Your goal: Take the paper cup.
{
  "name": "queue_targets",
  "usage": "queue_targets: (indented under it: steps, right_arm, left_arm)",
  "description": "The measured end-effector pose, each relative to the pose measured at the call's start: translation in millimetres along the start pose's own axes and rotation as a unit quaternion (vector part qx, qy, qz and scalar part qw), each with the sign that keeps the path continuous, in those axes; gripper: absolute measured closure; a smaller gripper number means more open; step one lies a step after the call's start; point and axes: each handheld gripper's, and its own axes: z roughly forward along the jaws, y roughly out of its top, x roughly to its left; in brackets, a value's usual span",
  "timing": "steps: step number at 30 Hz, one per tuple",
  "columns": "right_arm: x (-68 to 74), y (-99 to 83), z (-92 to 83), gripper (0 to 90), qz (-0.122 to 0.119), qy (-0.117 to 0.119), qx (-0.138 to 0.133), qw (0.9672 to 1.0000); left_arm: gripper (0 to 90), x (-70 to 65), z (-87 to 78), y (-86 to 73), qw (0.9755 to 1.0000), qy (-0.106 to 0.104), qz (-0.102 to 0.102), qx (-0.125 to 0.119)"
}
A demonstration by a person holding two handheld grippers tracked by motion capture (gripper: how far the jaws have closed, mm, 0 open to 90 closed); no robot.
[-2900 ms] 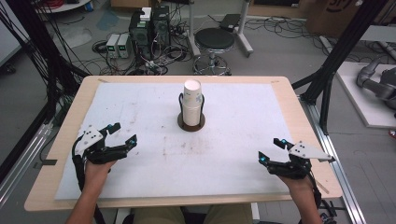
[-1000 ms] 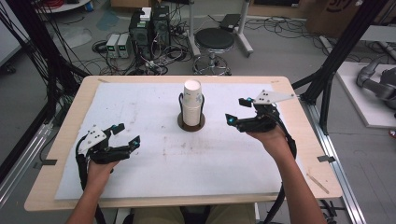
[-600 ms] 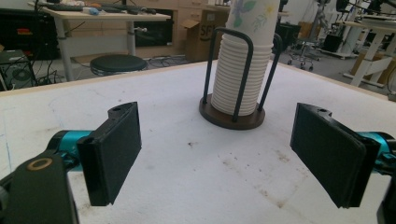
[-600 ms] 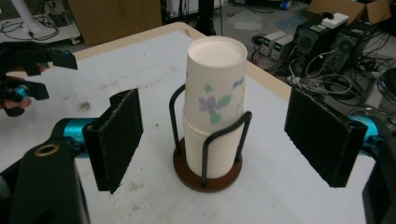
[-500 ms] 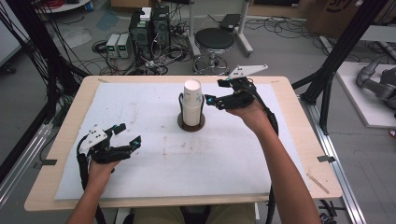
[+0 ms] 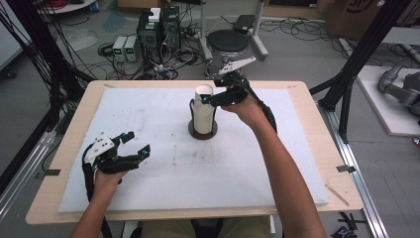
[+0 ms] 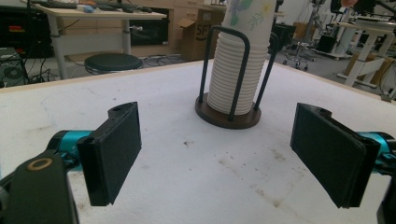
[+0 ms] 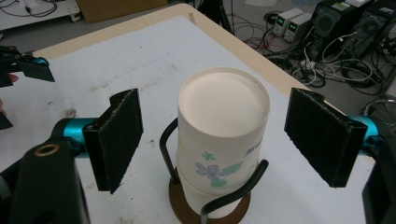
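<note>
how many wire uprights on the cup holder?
3 dark wire uprights around the stacked white paper cups: one in front, one behind-right, and one seen from the right gripper view; more may be hidden.

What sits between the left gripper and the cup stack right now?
Nothing: between the left gripper and the cup stack lies bare, lightly stained white mat, seen in the high and left gripper views.

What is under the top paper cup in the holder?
Under the top cup sits a stack of nested white cups, their rims showing as rings, on the holder's round brown base. How many cups there are, and the base beneath them, stay hidden.
</note>
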Motion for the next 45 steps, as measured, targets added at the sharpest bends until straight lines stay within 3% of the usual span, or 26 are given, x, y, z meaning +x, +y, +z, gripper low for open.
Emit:
queue_targets:
  steps: [11, 18, 19, 28, 38, 41, 43, 45]
  right_arm:
    - [-6.3, -3.1, 28.9, 22.2, 0.013, 0.012, 0.026, 0.9995]
    - [-8.3, -1.2, 31.3, 30.3, 0.017, 0.017, 0.023, 0.9994]
    - [-8.8, 0.6, 30.0, 34.0, 0.008, 0.019, 0.02, 0.9996]
    - [-5.7, 7.5, 26.7, 35.6, -0.003, 0.011, 0.018, 0.9998]
    - [-5.3, 26.7, 0.8, 37.0, 0.005, 0.005, -0.025, 0.9997]
    - [-3.0, 32.5, -10.8, 37.2, 0.0, 0.001, -0.04, 0.9992]
    - [-0.7, 37.4, -28.0, 37.4, -0.001, -0.006, -0.065, 0.9978]
    - [-1.2, 37.9, -37.9, 37.4, 0.0, -0.005, -0.067, 0.9977]
  left_arm:
    - [16.3, 1.2, 0.6, -0.2, 1.0, -0.002, -0.003, 0.0]
    - [16.4, 1.9, 0.6, -0.5, 1.0, 0.0, -0.005, 0.0]
    - [16.4, 2.2, 0.6, -0.5, 1.0, -0.001, -0.006, 0.0]
    - [16.4, 2.3, 0.7, -0.6, 1.0, -0.001, -0.006, 0.0]
    - [16.4, 1.8, 1.0, -0.6, 1.0, -0.004, -0.008, 0.0]
    - [16.4, 1.5, 1.2, -0.7, 0.9999, -0.008, -0.007, 0.0]
    - [16.4, 0.8, 1.8, -0.8, 0.9999, -0.013, -0.008, 0.001]
    - [16.4, 0.4, 1.9, -0.6, 0.9999, -0.014, -0.007, 0.002]
